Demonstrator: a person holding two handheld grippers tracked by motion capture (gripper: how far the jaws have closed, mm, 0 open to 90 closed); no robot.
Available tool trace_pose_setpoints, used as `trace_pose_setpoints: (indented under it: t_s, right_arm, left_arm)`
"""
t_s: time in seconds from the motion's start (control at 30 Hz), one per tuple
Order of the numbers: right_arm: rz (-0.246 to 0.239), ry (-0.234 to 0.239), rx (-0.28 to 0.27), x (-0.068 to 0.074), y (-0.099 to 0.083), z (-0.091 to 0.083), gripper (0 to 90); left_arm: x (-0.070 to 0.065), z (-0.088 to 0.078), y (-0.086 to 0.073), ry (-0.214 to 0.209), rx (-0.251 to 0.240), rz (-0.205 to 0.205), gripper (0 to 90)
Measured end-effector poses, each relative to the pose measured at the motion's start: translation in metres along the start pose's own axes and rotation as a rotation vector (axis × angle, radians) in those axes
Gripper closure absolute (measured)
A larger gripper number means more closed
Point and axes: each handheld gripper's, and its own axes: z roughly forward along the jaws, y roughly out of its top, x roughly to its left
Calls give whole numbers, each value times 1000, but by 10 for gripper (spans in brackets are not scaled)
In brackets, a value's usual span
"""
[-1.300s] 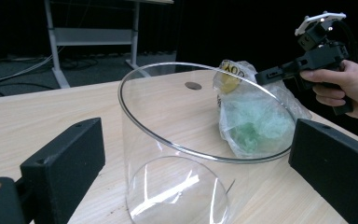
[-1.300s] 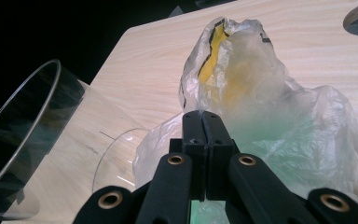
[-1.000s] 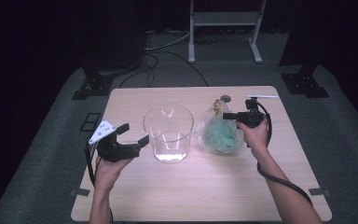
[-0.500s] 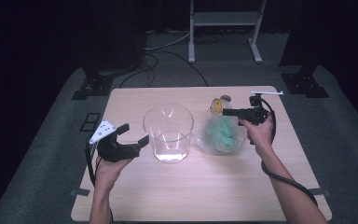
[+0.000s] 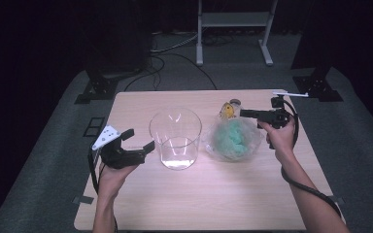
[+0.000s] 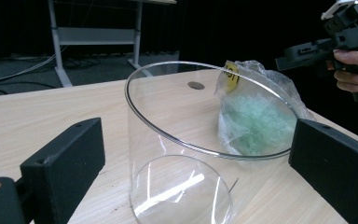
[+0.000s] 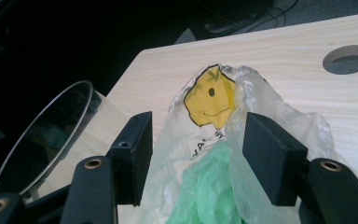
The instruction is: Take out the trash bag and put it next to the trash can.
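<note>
Plastic bag point(image 5: 232, 139) of green stuffing: right of glass bowl point(image 5: 175, 138), just below right gripper point(image 5: 245, 113), jaws just opened wide, bag top between them unpressed. Left gripper point(image 5: 137, 141): wide, empty, left of bowl.

Left gripper point(image 5: 135, 142): jaws standing wide apart, nothing between them, pointing right; forearm entering from the near edge. Right gripper point(image 5: 245, 113): jaws having just been opening, pads pressing on nothing, pointing left, raised at the far right; right hand point(image 5: 280, 136) gripping its handle.
</note>
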Motion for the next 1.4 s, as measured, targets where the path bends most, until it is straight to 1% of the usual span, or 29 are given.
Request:
trace_pose_setpoints:
  t_s: [0.2,0.47,0.53,0.7,0.87,1.2,1.4]
  right_arm:
    - [7,14,-15,-6,-2,-11,409]
    - [2,28,-24,-11,-9,-25,404]
    - [-6,29,-22,-12,-12,-29,404]
    - [-17,28,-14,-18,-23,-37,398]
    - [-5,37,-15,-24,-32,-43,395]
    - [-4,31,-11,-33,-49,-54,389]
    - [5,28,-15,-39,-59,-59,388]
  left_arm:
    - [1,0,0,3,-1,-4,24]
    - [1,0,-1,4,2,-3,24]
    - [1,0,-1,5,1,-4,24]
    - [1,0,-1,6,7,-5,24]
    - [1,1,-2,6,6,-7,24]
    - [1,1,-2,5,8,-8,24]
    - [2,0,-2,6,10,-9,23]
